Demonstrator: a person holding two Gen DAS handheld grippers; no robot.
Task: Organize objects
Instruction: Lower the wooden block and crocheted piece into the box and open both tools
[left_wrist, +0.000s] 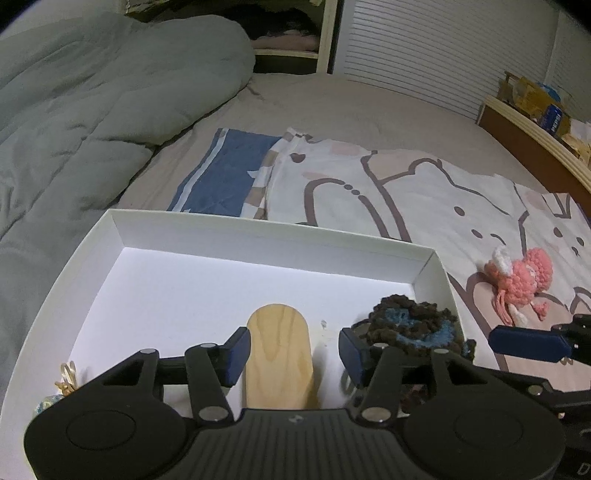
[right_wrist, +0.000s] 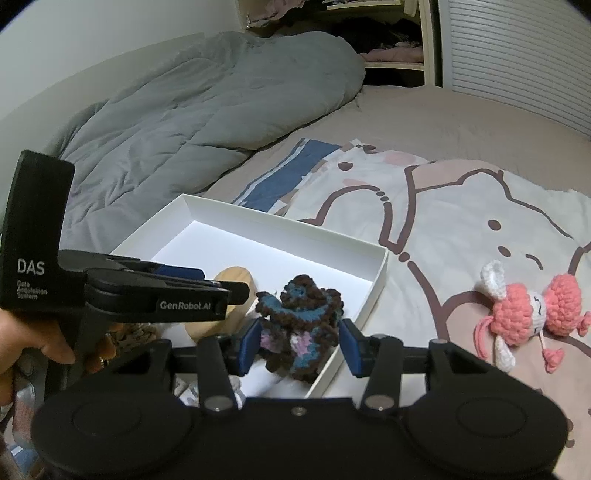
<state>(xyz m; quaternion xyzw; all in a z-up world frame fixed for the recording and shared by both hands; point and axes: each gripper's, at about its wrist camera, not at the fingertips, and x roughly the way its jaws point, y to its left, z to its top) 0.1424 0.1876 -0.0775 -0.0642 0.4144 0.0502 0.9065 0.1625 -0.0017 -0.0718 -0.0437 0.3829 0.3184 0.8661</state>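
Item one: wooden block (left_wrist: 279, 354), pale, grained, with a rounded far end. It lies flat in the white cardboard box (left_wrist: 236, 230), between the blue pads of my left claw (left_wrist: 291, 350). The pads stand a little off both its sides, parted and gripping nothing.

Item two: crocheted piece (right_wrist: 301, 325), dark brown yarn with blue swirls and patches of lilac and white, bunched and ruffled. It sits at the box's right wall, between the pads of my right claw (right_wrist: 299, 347). The left pad is close against it, the right shows a small gap; I cannot tell if it is gripped.

Item three: crocheted pink toy (right_wrist: 524, 317), with white ears and dangling pink cords, lying on the cartoon-print cover (right_wrist: 461, 221) of the bed, right of the box and apart from it.

Item four: small yellowish trinket (left_wrist: 68, 376) in the box's near left corner, too small to tell.
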